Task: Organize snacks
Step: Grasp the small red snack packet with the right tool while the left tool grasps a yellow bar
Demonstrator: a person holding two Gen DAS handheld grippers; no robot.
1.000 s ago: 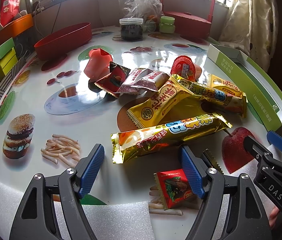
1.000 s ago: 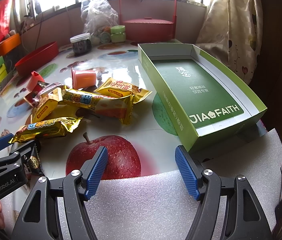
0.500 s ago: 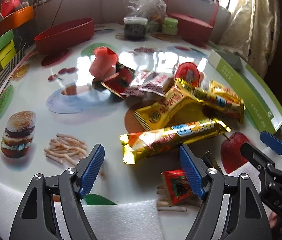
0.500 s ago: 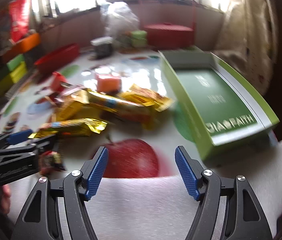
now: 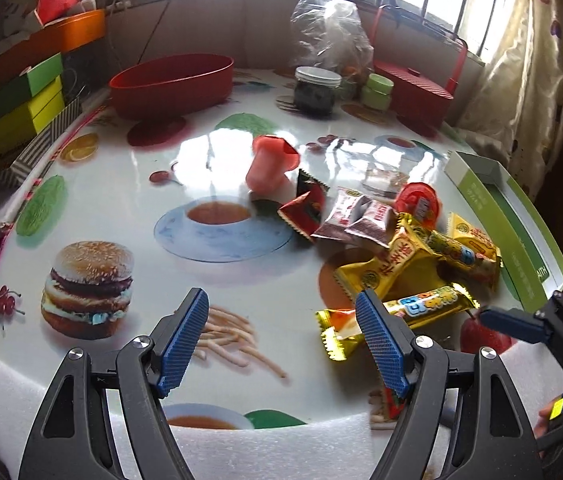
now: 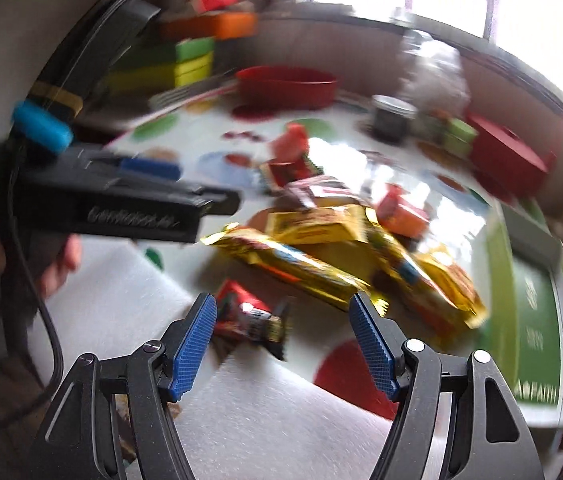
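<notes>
Both tongs, left (image 5: 281,344) and right (image 6: 283,344), spread and holding nothing above light, crinkly, slippery snack packets (image 5: 395,310) on the bench (image 5: 129,200), likely best pinched mid-wrapper.

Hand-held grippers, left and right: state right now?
Left hand-held gripper: open, holding nothing.
Right hand-held gripper: open, holding nothing.

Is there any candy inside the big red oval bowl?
Cannot tell: the left wrist view shows only the outer wall of the red oval bowl, not its inside.
</notes>
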